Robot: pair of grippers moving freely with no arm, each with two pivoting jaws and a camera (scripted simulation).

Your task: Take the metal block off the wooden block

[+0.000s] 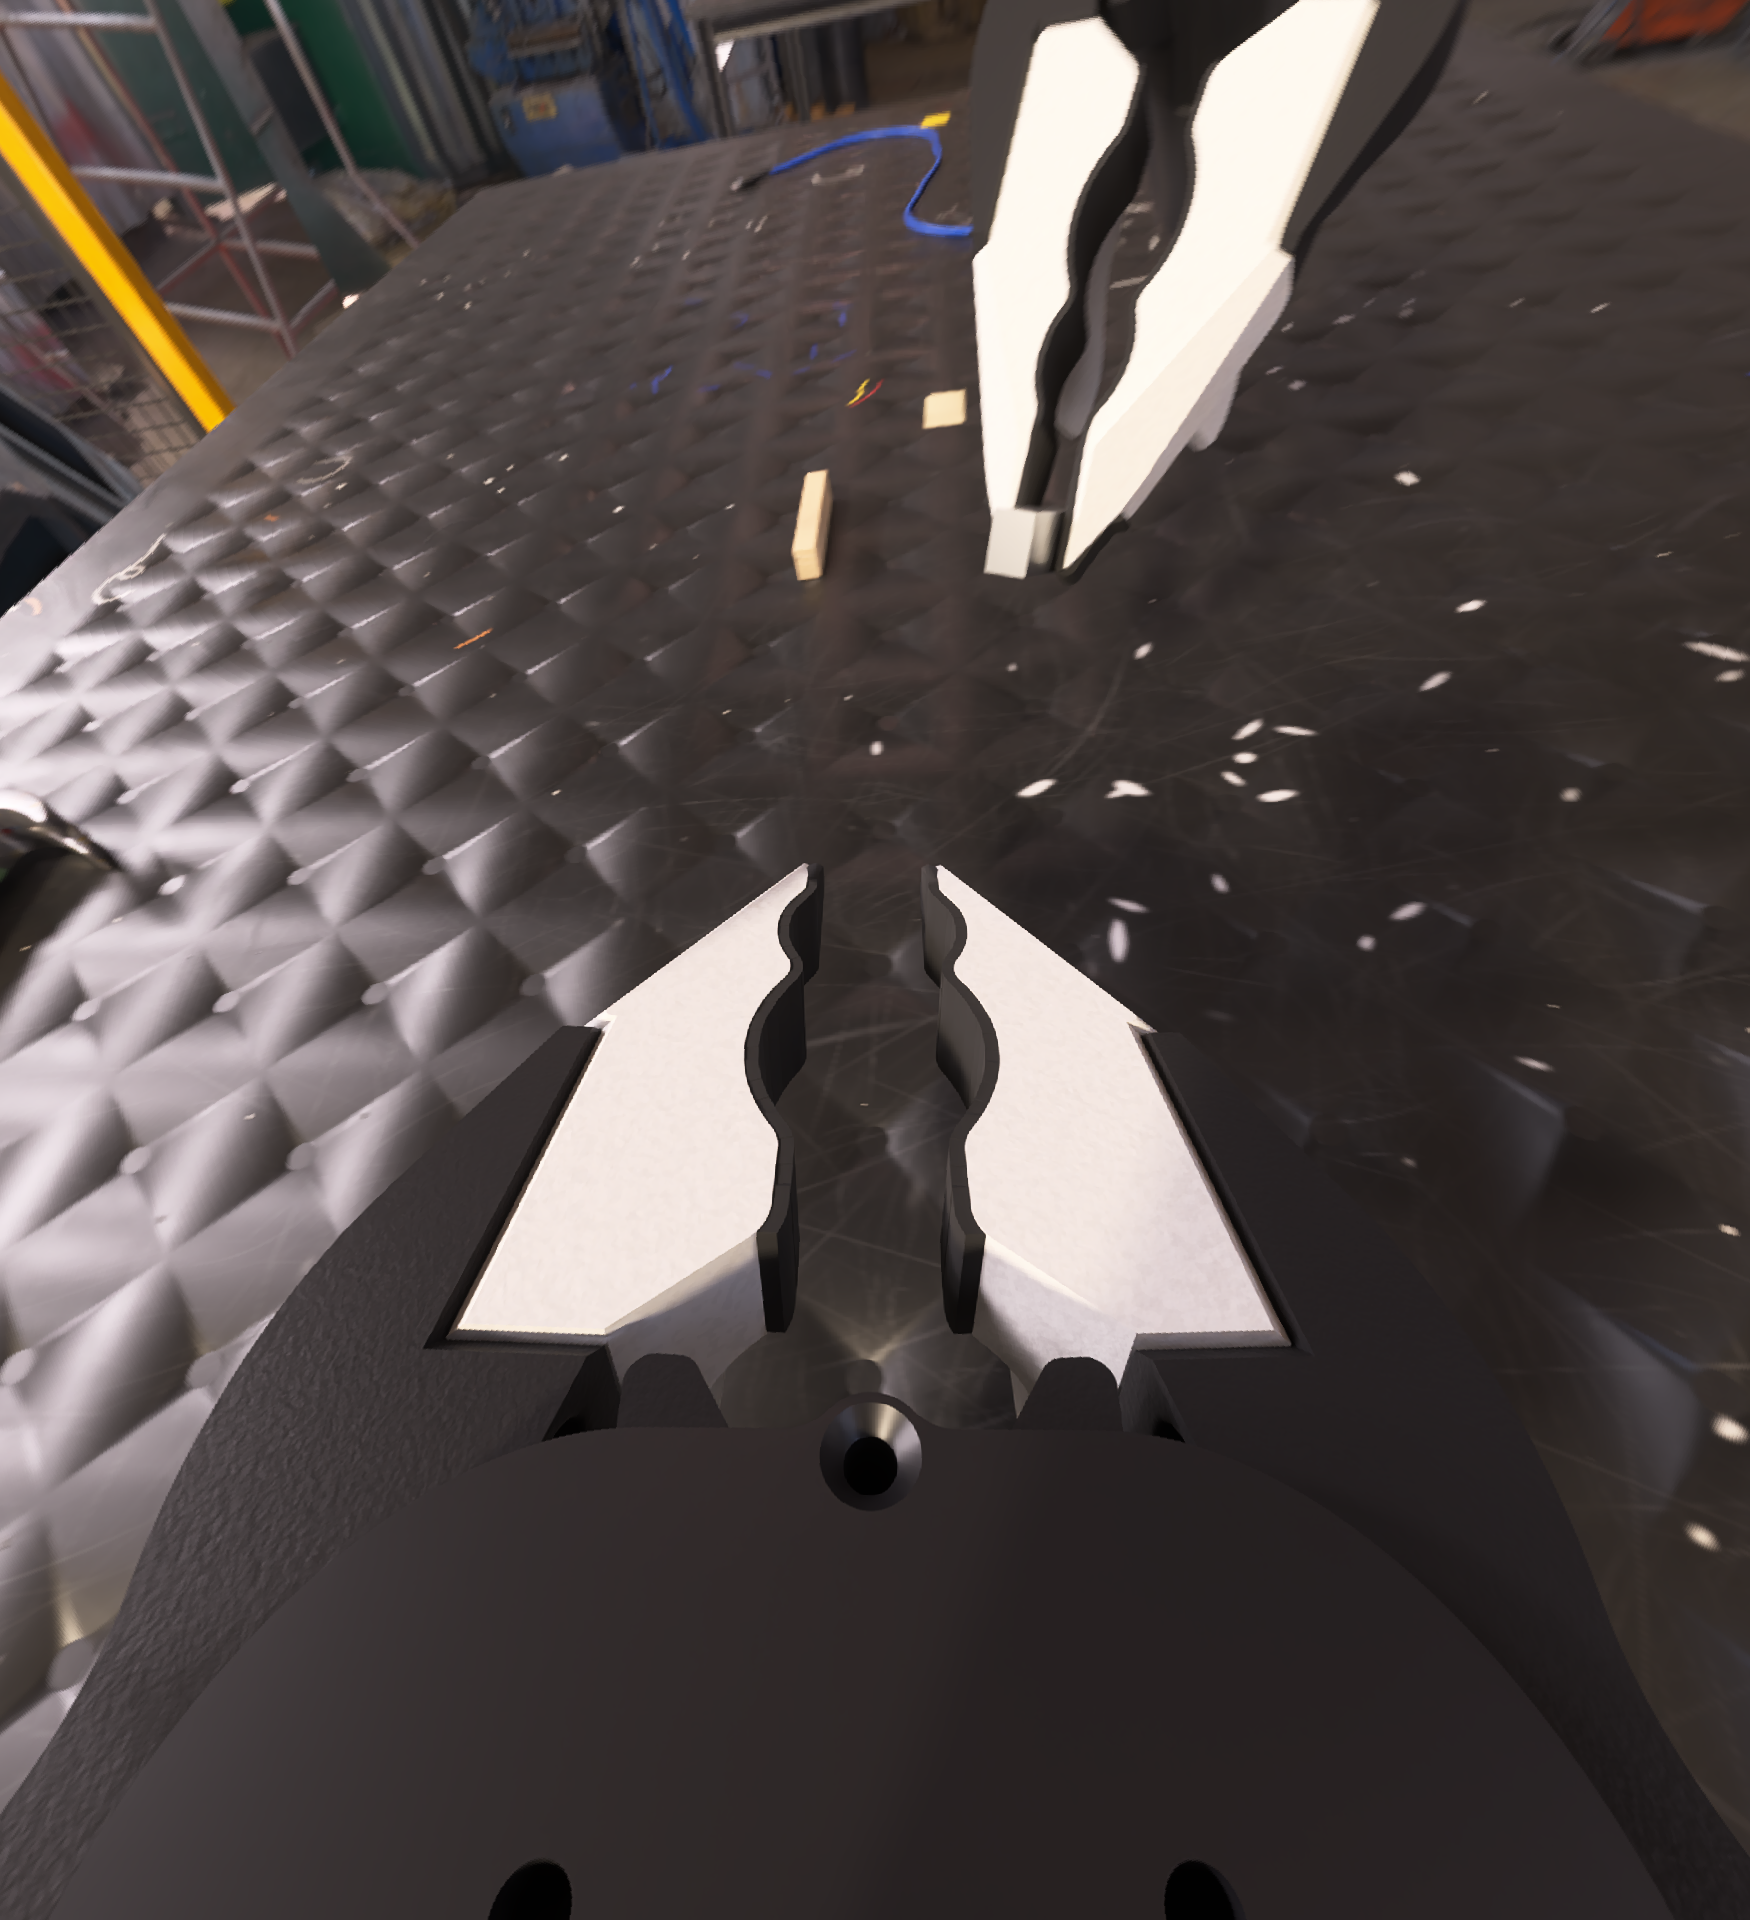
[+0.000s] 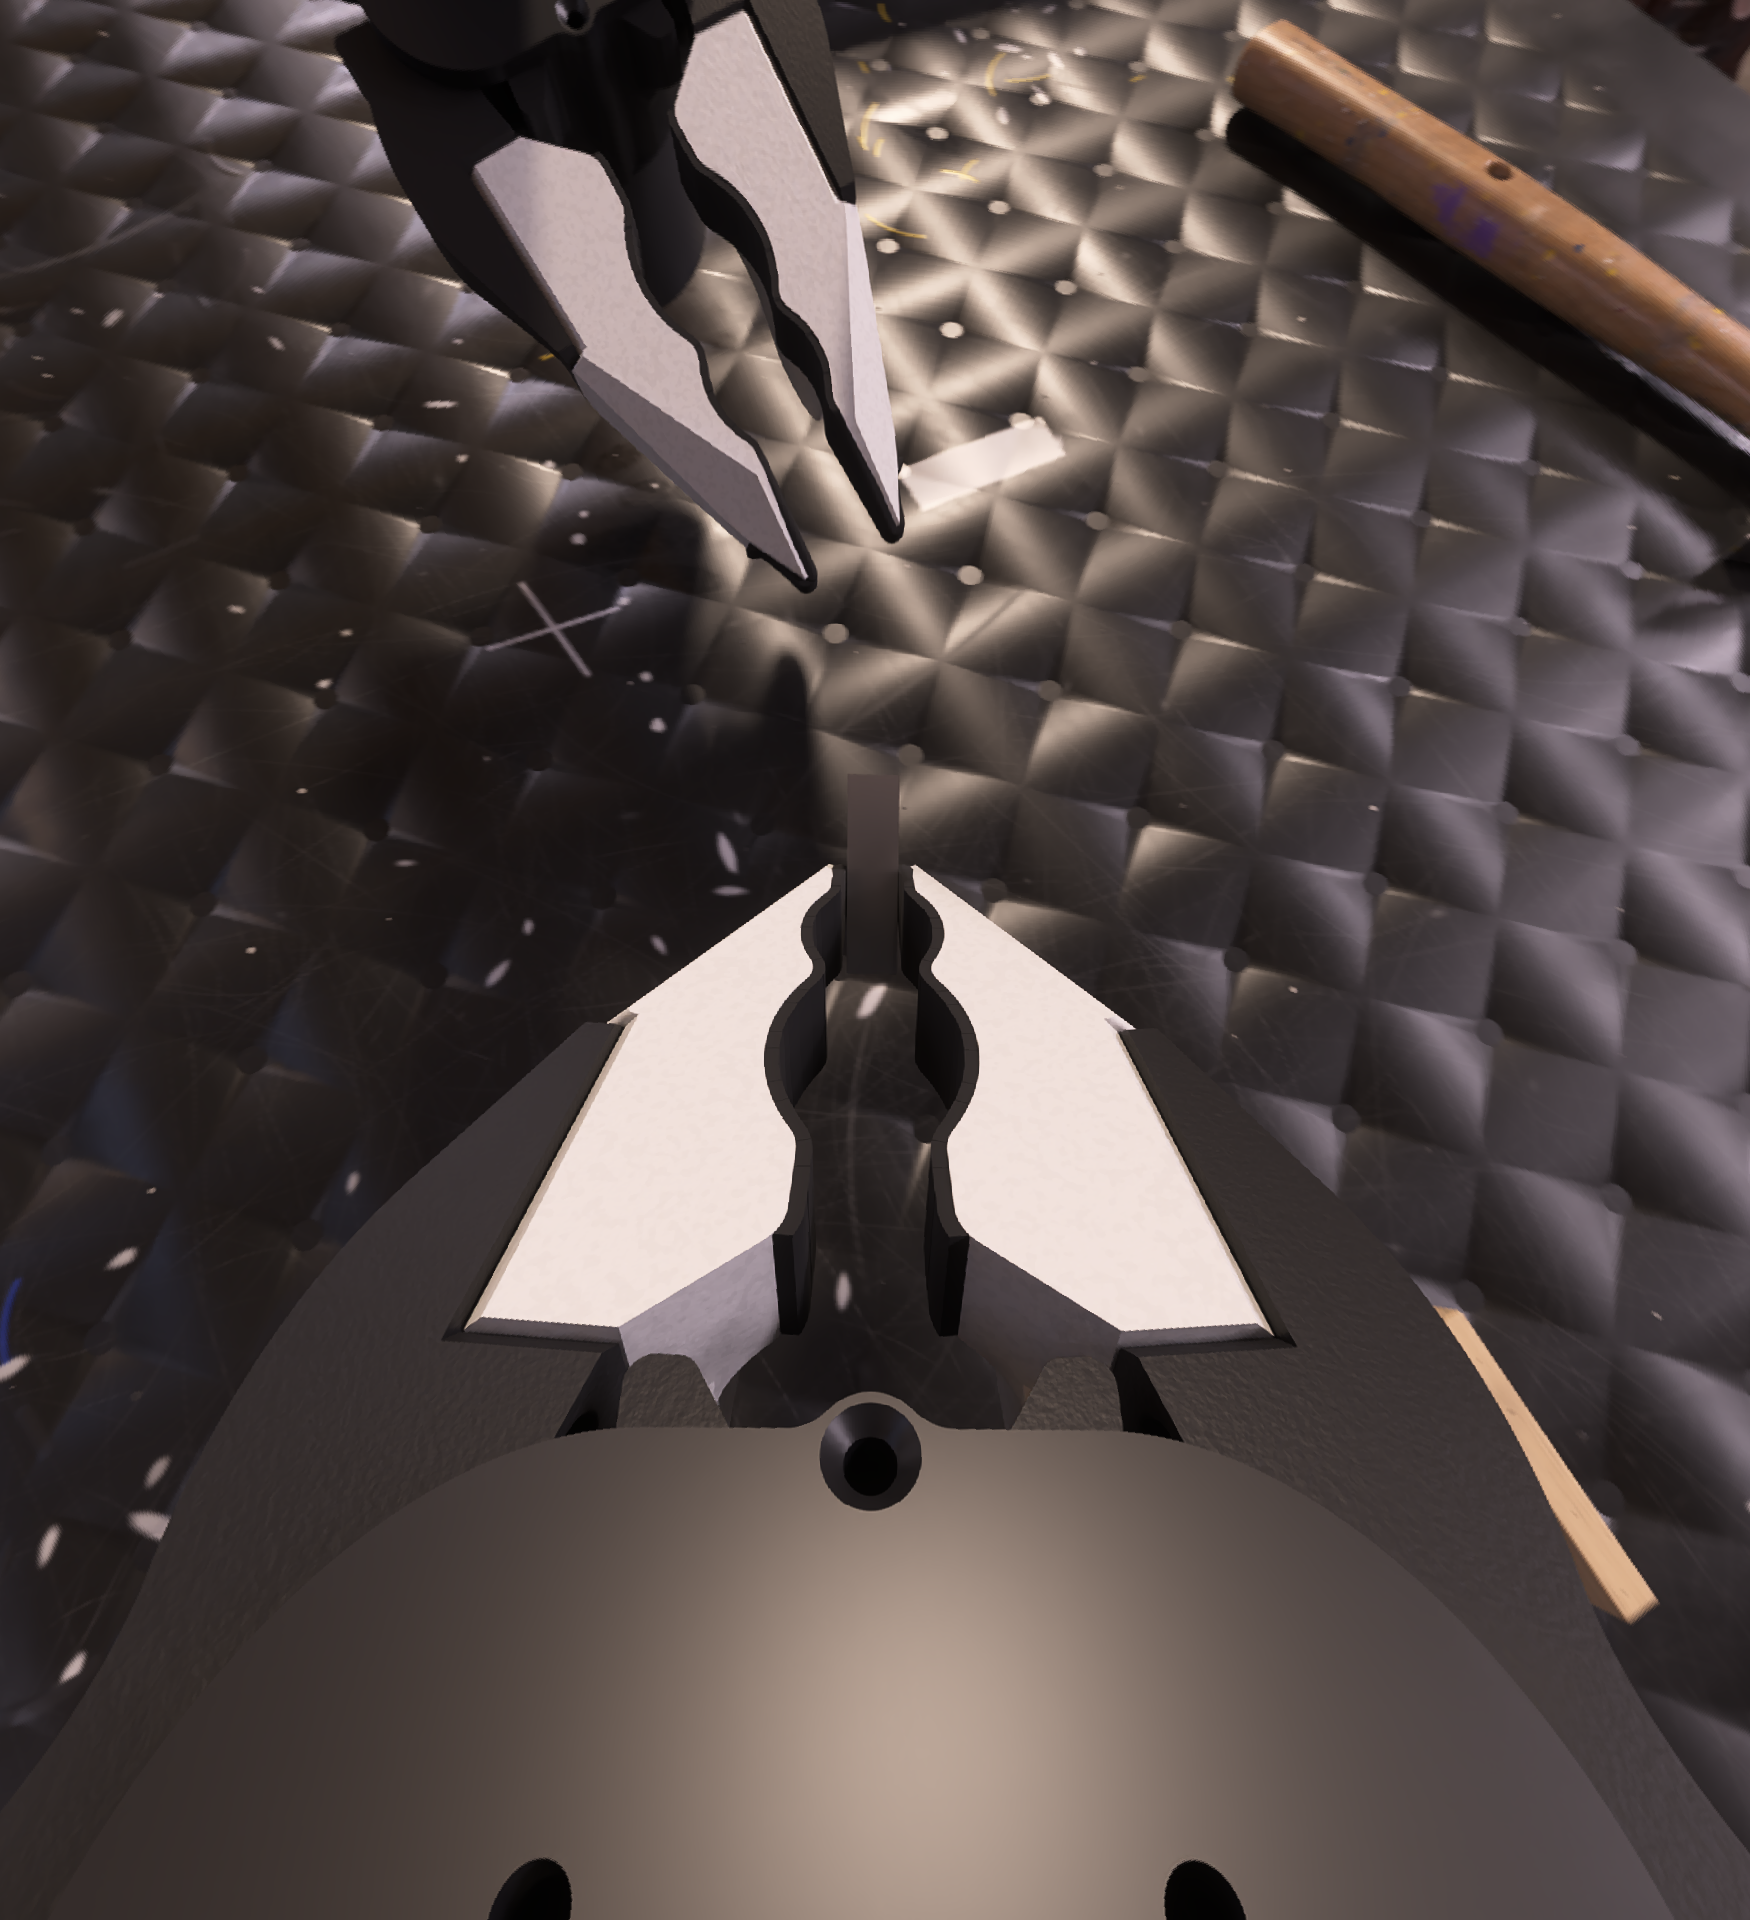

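**Metal block pinched in my right gripper, wooden block down on the table**

Steel-grey metal block [image 2: 872, 883] is sitting right between my right gripper [image 2: 872, 878] fingertips, clamped from both sides. In the right wrist view it pokes out toward 12 o'clock past the tips, a slim rectangular slab seen edge-on. From the left wrist view I see the same grab from across the table: the right gripper [image 1: 1032, 540] comes down from 1 o'clock with a pale, squared-off block [image 1: 1018, 540] held at the very tips, and whether it touches the table I can't tell.

The wooden block [image 1: 811, 525] is a light, plain-grained little bar at about 12 o'clock in the left view, just to the 9 o'clock side of the held metal one, clearly apart from it. A second small pale wood piece [image 1: 944, 408] lies farther off behind it.

My left gripper [image 1: 871, 878] has its fingers parted with nothing between them, only tabletop showing through the gap. Fingers are white-faced with wavy black inner pads.

The table [image 2: 1370, 831] is dark brushed metal with a quilted diamond pattern, scratched and flecked. A hammer with a worn brown wooden handle [image 2: 1536, 249] lies at 2 o'clock in the right view, and a thin wood strip [image 2: 1536, 1475] at 4 o'clock.
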